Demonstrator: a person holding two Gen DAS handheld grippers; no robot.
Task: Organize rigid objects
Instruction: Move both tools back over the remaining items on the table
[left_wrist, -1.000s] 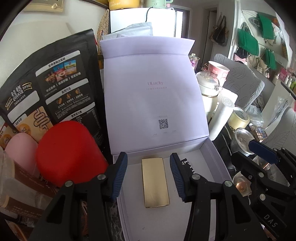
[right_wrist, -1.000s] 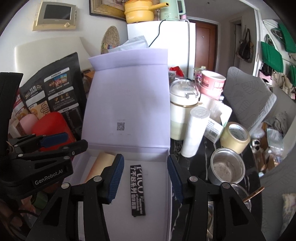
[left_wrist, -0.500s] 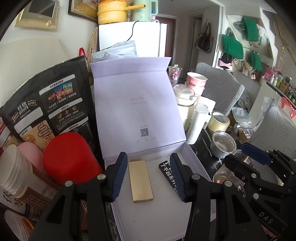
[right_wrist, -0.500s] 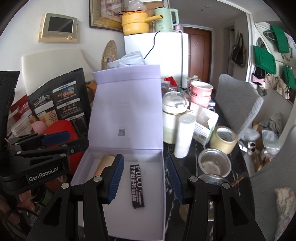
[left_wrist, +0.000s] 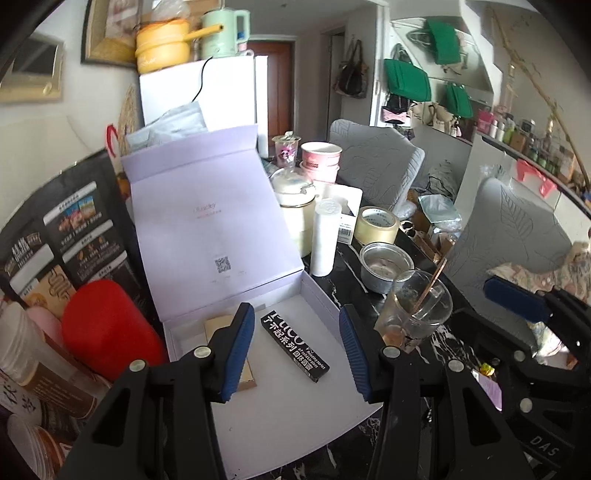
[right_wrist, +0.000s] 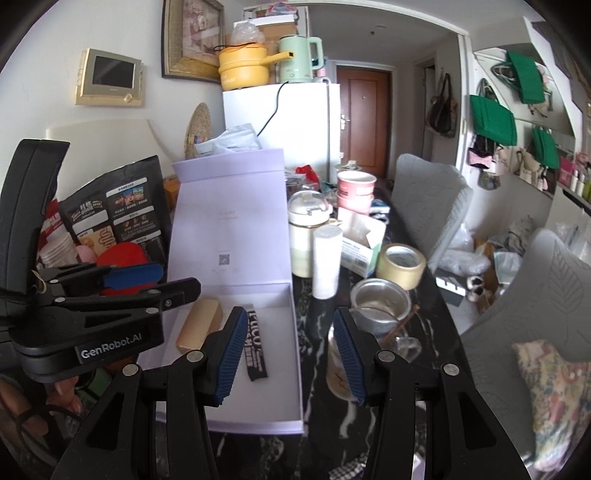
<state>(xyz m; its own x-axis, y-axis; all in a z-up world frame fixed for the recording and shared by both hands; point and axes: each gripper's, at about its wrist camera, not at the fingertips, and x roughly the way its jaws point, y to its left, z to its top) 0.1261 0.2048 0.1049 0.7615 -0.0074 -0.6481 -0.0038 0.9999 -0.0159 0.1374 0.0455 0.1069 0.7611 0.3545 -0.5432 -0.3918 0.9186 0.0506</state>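
An open lilac gift box (left_wrist: 295, 413) (right_wrist: 280, 402) stands on the dark marble table with its lid upright. Inside lie a gold rectangular box (left_wrist: 248, 373) (right_wrist: 199, 325) at the left and a black printed stick pack (left_wrist: 295, 345) (right_wrist: 256, 350) to its right. My left gripper (left_wrist: 297, 354) is open and empty, raised above the box. My right gripper (right_wrist: 288, 354) is open and empty above the box's right wall. The right gripper also shows at the right of the left wrist view (left_wrist: 517, 306); the left gripper also shows at the left of the right wrist view (right_wrist: 136, 277).
A red cylinder (left_wrist: 107, 328), a black oat bag (left_wrist: 66, 240) and stacked cups crowd the box's left side. To its right stand a glass with a stick (left_wrist: 417, 314), a metal bowl (left_wrist: 384, 264), a tape roll (left_wrist: 376, 223), a white tube (left_wrist: 325, 240) and a cream jar (left_wrist: 295, 206).
Both grippers have pulled back and up from the box, so more of the table shows. The left view has swung right, from over the gold box to over the stick pack.
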